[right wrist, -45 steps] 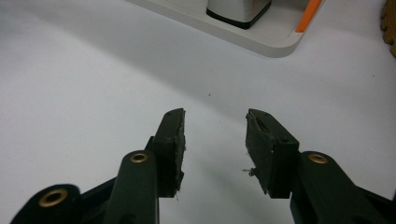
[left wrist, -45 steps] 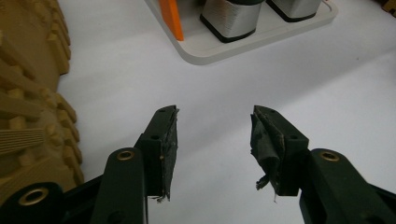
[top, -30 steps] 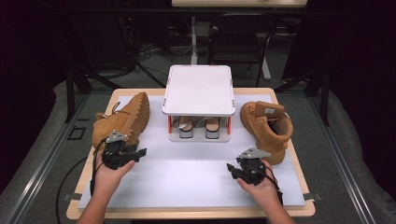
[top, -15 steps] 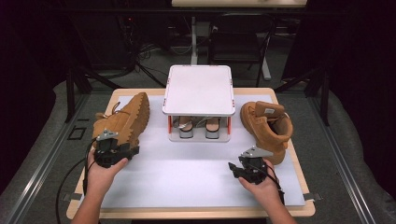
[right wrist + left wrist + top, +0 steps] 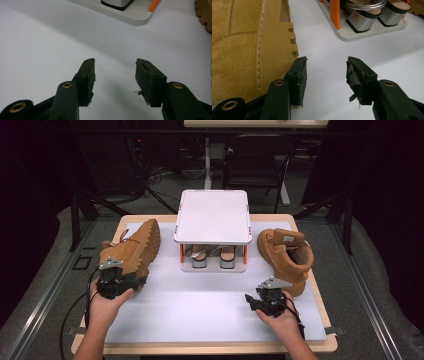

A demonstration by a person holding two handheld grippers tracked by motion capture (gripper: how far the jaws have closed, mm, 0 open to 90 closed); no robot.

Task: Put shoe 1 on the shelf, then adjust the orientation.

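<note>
Currently the left boot [image 5: 131,251] lies on its side on the left part of the white mat [image 5: 200,315], toe pointing far, lugged sole facing the rack. Its heel end is nearest the person. The left gripper [image 5: 114,287] sits at that heel end, just beside the sole; in the left gripper view its jaws stand apart with bare mat between them, released, and the sole [image 5: 274,47] runs close along the outside of the left jaw. Whether that jaw touches the sole cannot be told.

Right boot [image 5: 286,256] stands upright on the right side of the mat, tongue up, just right of the rack. The right gripper [image 5: 265,301] rests near of it on the mat, well apart from the left gripper. Its jaws are also released, nothing between them but white mat; a bit of boot sole [image 5: 205,12] shows at the far right edge of the right gripper view.

Rack [image 5: 212,216]: white top, orange posts, centred at the far side between the boots. Heeled sandals [image 5: 214,257] sit on its lower shelf, silver heels [image 5: 362,21] facing near.

Mat lies on a wooden table [image 5: 320,345].
</note>
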